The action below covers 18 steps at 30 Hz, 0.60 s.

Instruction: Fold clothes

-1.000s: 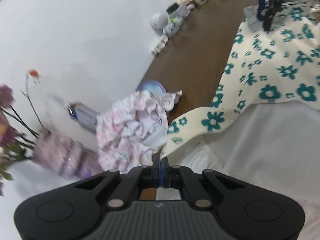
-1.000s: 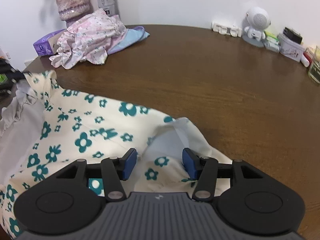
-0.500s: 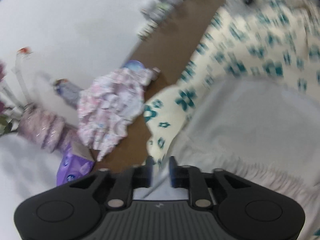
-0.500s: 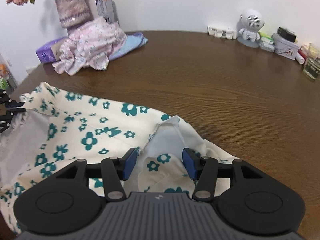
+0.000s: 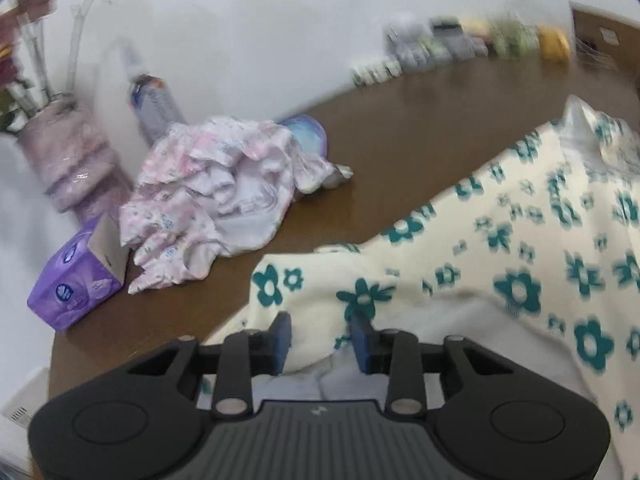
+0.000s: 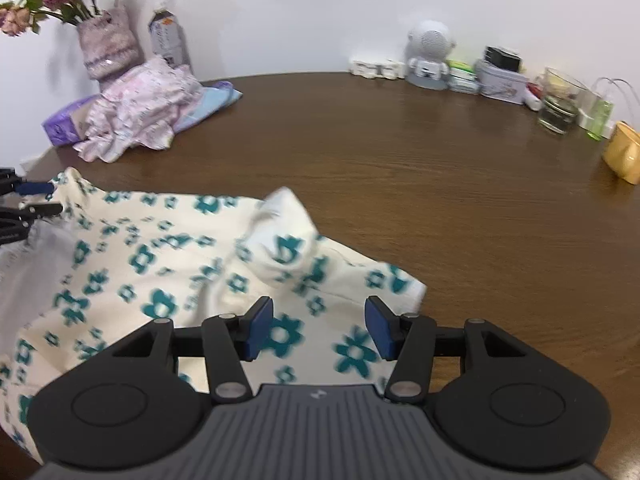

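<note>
A cream garment with teal flowers [image 5: 500, 240] lies spread on the brown table [image 5: 400, 140], its pale inner side [image 5: 460, 320] showing near me. My left gripper [image 5: 320, 340] is open over its near corner; the cloth lies loose between the pads, and neither pad pinches it. In the right wrist view the same garment [image 6: 160, 260] stretches left to the left gripper [image 6: 40, 199] at the frame's edge. My right gripper [image 6: 320, 328] hangs open just above the garment's right end, nothing between its fingers. A raised white fold [image 6: 280, 216] sticks up ahead of it.
A crumpled pink garment [image 5: 216, 200] lies on blue cloth at the table's far left, by a purple tissue box [image 5: 76, 280], a flower vase [image 5: 68, 160] and a carton [image 5: 154, 104]. A speaker figure [image 6: 430, 52], tins, a glass [image 6: 558, 108] and a yellow cup [image 6: 622, 152] line the far edge.
My left gripper opened and let go of the garment's corner, then rolled until its view stood level. My right gripper drew back over the garment, still open.
</note>
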Each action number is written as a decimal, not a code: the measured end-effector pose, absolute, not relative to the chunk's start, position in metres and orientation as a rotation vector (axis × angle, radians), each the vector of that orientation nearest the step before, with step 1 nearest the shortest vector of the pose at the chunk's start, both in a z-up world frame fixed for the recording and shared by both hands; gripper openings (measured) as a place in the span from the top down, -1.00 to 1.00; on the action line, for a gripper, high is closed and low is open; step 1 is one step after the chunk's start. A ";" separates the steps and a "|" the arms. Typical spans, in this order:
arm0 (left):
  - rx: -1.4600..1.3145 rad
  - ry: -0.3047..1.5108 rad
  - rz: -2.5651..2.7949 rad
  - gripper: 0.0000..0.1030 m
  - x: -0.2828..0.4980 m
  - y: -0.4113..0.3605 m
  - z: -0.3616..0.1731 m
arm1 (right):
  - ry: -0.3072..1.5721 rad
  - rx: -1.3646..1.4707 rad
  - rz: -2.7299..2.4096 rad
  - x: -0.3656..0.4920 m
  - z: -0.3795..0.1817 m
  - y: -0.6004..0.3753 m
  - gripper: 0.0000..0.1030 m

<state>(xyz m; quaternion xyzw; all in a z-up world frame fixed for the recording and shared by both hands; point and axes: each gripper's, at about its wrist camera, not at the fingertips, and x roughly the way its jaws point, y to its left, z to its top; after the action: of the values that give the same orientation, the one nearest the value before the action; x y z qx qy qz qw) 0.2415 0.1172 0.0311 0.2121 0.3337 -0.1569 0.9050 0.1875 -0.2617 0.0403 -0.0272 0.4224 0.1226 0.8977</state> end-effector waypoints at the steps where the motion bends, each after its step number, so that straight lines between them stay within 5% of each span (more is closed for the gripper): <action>1: 0.415 0.692 -0.316 0.41 0.241 0.119 0.030 | 0.881 -0.056 0.244 0.187 0.038 -0.265 -0.01; 6: 0.392 0.659 -0.236 0.17 0.225 0.126 0.038 | 0.902 -0.028 0.252 0.185 0.027 -0.274 -0.01; 12: 0.322 0.569 -0.153 -0.52 0.173 0.133 0.064 | 0.874 -0.026 0.317 0.170 0.026 -0.263 -0.02; 18: 0.230 0.564 -0.135 -0.54 0.122 0.131 0.069 | 0.867 0.002 0.324 0.160 0.021 -0.264 -0.04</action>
<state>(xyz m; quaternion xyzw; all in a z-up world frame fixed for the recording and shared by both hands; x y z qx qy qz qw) 0.1220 0.1309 0.0688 0.1131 0.2772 -0.0664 0.9518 0.1597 -0.2644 0.0209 0.0012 0.4184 0.1565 0.8947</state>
